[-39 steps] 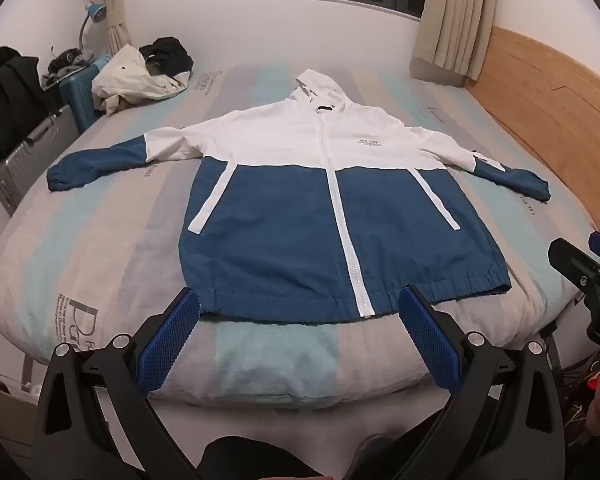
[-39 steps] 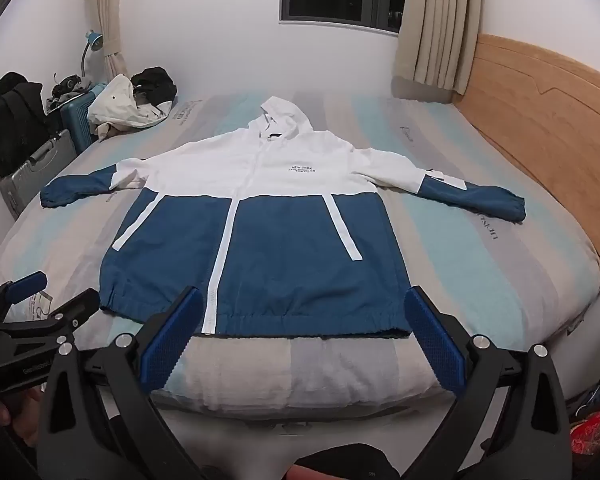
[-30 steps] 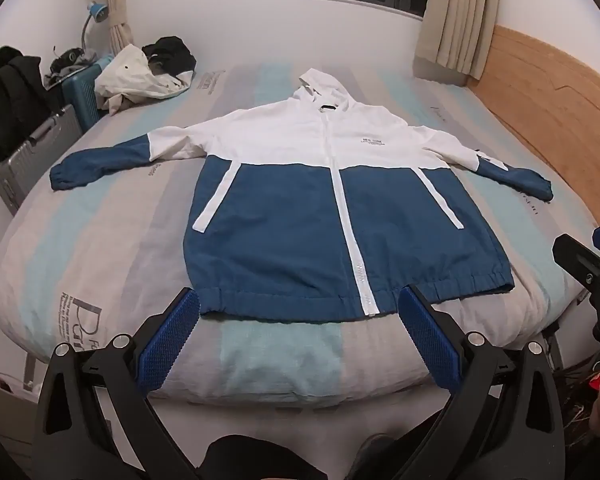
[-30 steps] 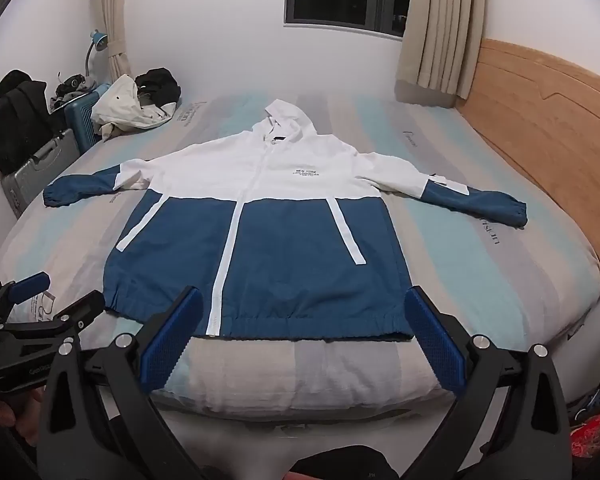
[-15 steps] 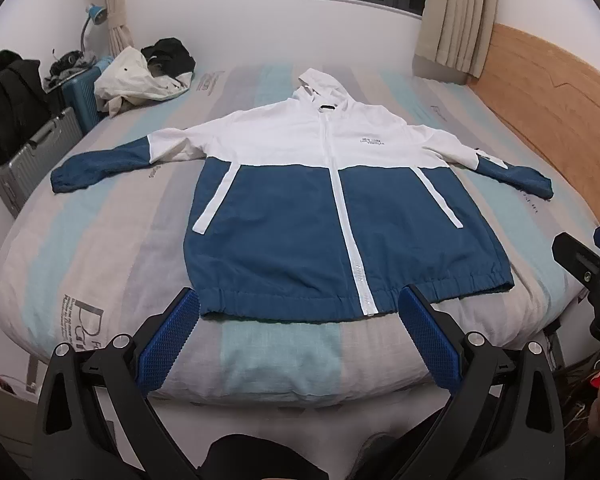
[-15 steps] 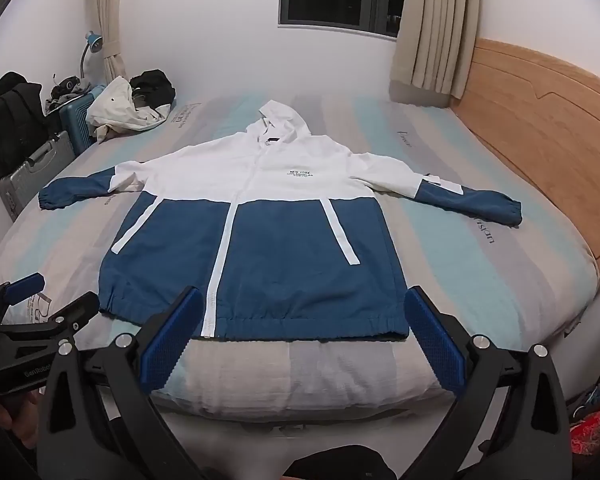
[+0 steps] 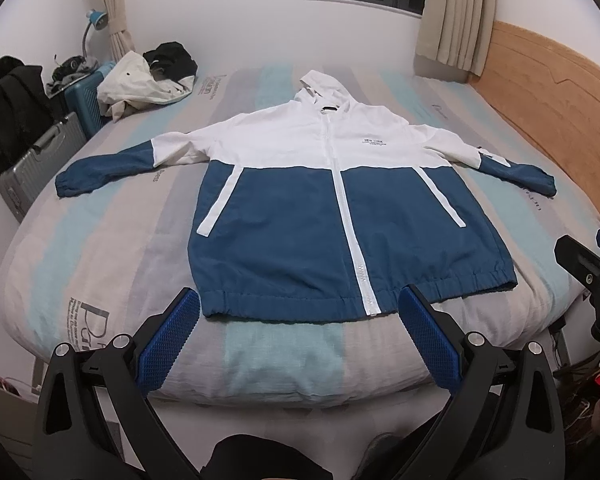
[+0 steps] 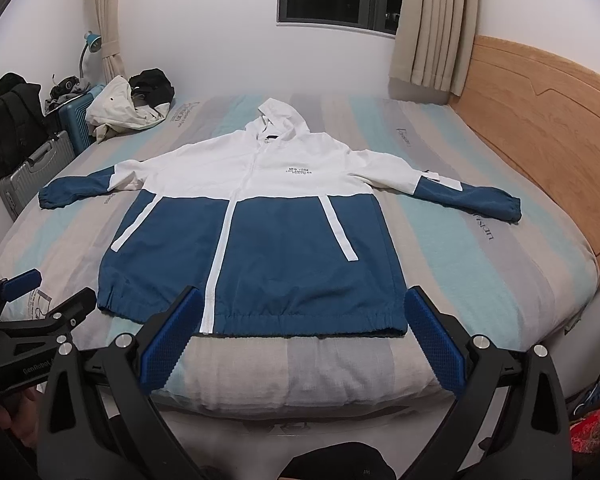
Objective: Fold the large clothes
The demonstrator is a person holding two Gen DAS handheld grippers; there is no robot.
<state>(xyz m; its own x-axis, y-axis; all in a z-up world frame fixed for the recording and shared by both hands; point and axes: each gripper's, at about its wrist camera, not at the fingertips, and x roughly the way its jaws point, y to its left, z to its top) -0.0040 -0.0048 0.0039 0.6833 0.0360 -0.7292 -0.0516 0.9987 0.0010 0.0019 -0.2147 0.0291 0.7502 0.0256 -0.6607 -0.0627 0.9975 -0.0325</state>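
Note:
A white and blue hooded jacket [image 7: 340, 208] [image 8: 260, 236] lies flat and face up on the striped bed [image 7: 112, 240] [image 8: 480, 280], zipped, with both sleeves spread out to the sides and the hem toward me. My left gripper [image 7: 298, 332] hovers open off the foot of the bed, just short of the hem, with nothing between its blue pads. My right gripper [image 8: 302, 332] is open too, held near the hem's right half and touching nothing. Each gripper shows at the edge of the other's view.
A heap of white and black clothes [image 7: 148, 80] sits on the bed's far left corner. Suitcases [image 7: 40, 156] and a black bag [image 7: 8, 108] stand left of the bed. A wooden headboard [image 8: 540, 128] runs along the right side. A window and curtains are behind.
Both views have shifted only slightly; the grippers stay open at the foot of the bed and the jacket has not moved.

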